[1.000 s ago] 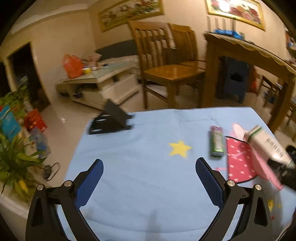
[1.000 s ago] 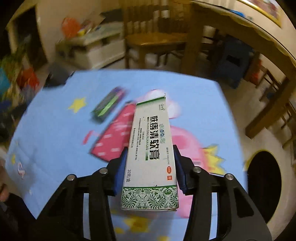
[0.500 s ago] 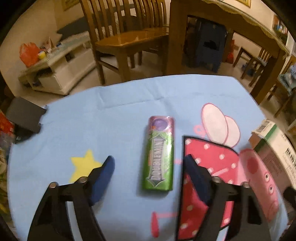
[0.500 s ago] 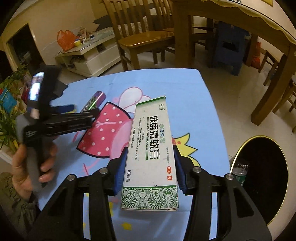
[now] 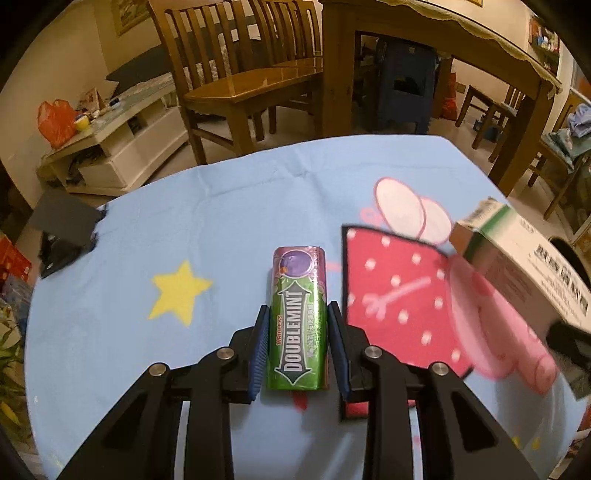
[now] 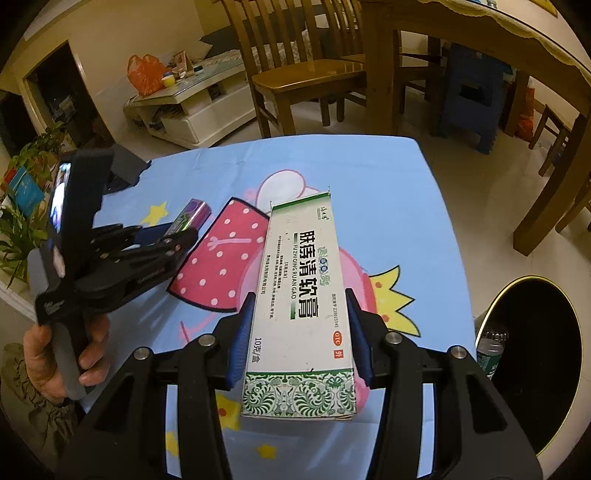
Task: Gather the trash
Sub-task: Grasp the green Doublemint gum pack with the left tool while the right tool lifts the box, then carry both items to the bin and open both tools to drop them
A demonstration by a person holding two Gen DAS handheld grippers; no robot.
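A green and purple Doublemint gum pack (image 5: 297,325) lies flat on the blue cartoon tablecloth (image 5: 192,206). My left gripper (image 5: 297,310) straddles it, jaws closing, with the blue pads against its two long sides. From the right wrist view that gripper (image 6: 181,236) reaches over the pack (image 6: 194,212), held by a hand (image 6: 48,362). My right gripper (image 6: 301,299) is shut on a white and green ointment box (image 6: 303,280), held above the cloth. The same box (image 5: 517,258) shows at the right edge of the left wrist view.
A black round bin (image 6: 532,362) stands on the floor right of the table, with a green can (image 6: 489,350) inside. A black phone stand (image 5: 62,229) sits at the table's far left corner. Wooden chairs (image 5: 240,74) and a dining table (image 5: 443,29) stand behind.
My left gripper swung right and down over the gum pack, and its jaws narrowed from wide open to the pack's sides. The right gripper kept hold of the box and stayed nearly still.
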